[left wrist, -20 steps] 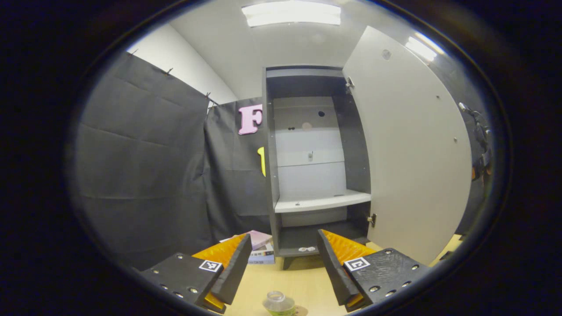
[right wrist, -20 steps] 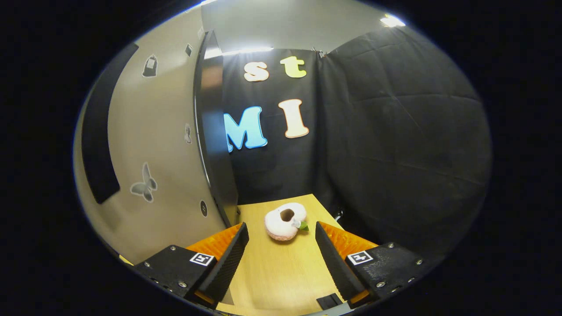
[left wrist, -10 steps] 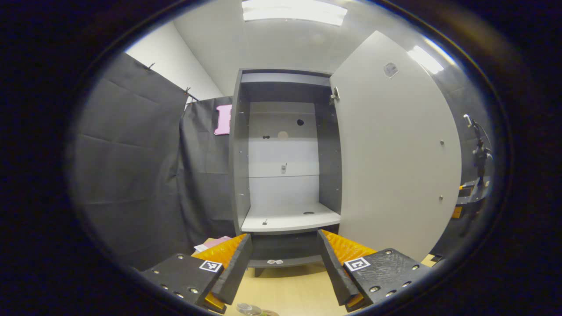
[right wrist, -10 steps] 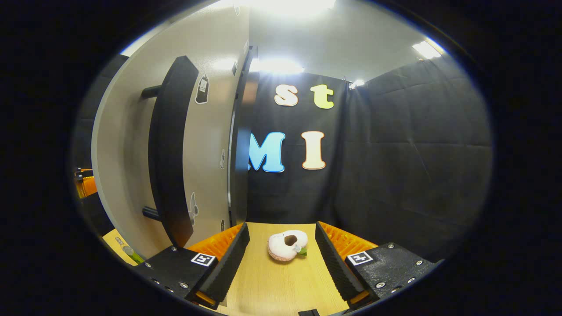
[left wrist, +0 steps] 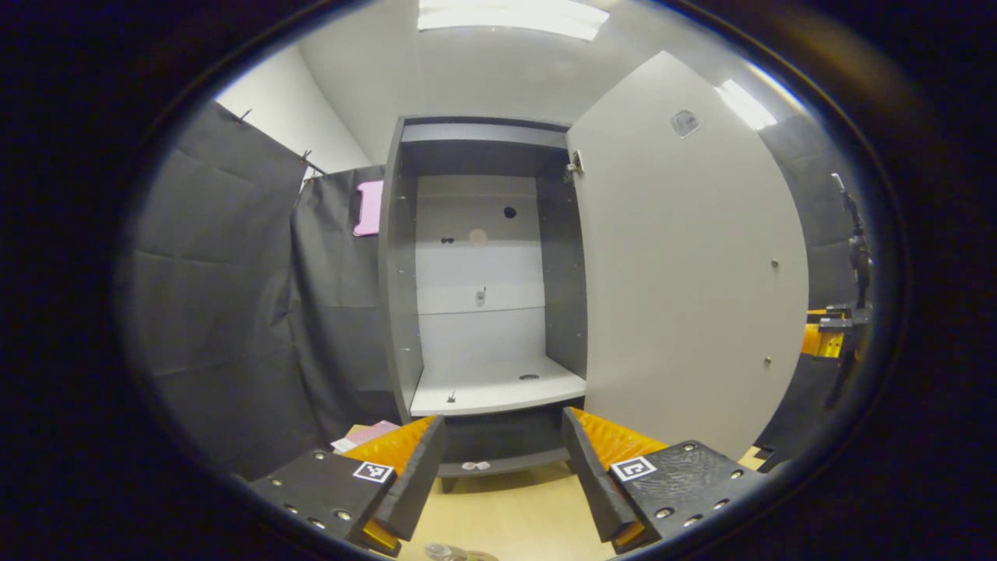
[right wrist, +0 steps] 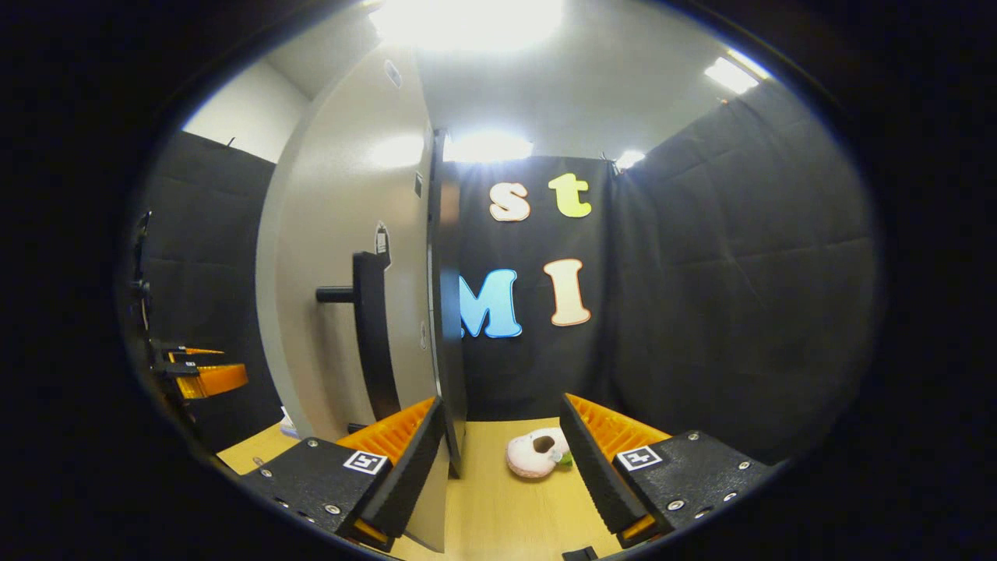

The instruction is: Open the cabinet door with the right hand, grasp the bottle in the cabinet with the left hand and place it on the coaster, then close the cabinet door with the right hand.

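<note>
While the cabinet door stands swung wide open, the left claw is spread apart with nothing in it, pointing at the dark cabinet. Inside, a smooth white shelf sits bare but for tiny specks. The bottle peeks up at the very bottom of the left gripper view, just its clear round top, on the near edge of the pale wooden tabletop. A flat brown coaster lies touching it. A pink book lies near the cabinet's left foot.

The right claw is also spread apart and holds nothing. The door's thin edge stands just past its left finger, with a long black handle sticking out. A soft, round, pink toy with a hole rests on the tabletop between the fingers. No writing can be read.
</note>
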Demonstrator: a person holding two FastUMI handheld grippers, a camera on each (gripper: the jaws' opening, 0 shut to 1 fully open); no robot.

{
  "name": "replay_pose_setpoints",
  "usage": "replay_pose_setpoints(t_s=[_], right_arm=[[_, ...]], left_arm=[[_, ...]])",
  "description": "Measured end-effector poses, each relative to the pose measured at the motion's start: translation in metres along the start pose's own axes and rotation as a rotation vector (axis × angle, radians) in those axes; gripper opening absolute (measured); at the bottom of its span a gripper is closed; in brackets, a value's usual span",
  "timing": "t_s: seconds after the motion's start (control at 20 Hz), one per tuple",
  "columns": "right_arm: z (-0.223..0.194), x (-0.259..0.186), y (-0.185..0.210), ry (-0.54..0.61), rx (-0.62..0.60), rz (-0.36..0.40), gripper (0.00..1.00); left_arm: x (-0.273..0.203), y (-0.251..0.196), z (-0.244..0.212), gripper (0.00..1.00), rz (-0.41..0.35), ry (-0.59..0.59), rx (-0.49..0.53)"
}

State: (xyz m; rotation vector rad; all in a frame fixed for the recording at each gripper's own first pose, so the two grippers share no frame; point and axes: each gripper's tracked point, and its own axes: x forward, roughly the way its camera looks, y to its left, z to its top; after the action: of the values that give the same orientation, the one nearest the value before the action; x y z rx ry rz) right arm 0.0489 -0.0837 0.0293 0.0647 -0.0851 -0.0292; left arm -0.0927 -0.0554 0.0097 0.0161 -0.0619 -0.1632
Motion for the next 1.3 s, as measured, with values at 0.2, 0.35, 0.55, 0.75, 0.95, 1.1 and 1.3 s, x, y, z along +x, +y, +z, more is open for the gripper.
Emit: replay_pose_setpoints(t_s=[0.2,0.35,0.55,0.75,0.95,1.1,1.3], right_arm=[[-0.002,-0.004,0.015,0.024,0.035,0.027,0.91],[-0.003,-0.006,0.037,0.034,0.033,0.062,0.9],[-0.004,-0.001,0.083,0.052,0.046,0.164,0.9],[0.005,0.009,0.122,0.038,0.017,0.245,0.87],[0.003,0.018,0.151,0.046,0.015,0.307,0.91],[0.006,0.026,0.167,0.038,0.013,0.317,0.91],[0.006,0.036,0.195,0.034,0.021,0.355,0.91]], left_arm=[[0.007,0.0,0.004,0.89,-0.021,-0.008,-0.014],[0.01,0.003,0.001,0.89,-0.036,-0.005,0.0],[0.016,0.02,0.003,0.85,-0.009,-0.013,0.005],[0.018,0.046,0.006,0.85,0.015,-0.025,0.027],[0.014,0.084,-0.005,0.89,0.078,-0.004,0.002],[0.012,0.108,-0.011,0.89,0.114,0.007,-0.02],[0.013,0.132,-0.015,0.85,0.138,0.011,-0.049]])
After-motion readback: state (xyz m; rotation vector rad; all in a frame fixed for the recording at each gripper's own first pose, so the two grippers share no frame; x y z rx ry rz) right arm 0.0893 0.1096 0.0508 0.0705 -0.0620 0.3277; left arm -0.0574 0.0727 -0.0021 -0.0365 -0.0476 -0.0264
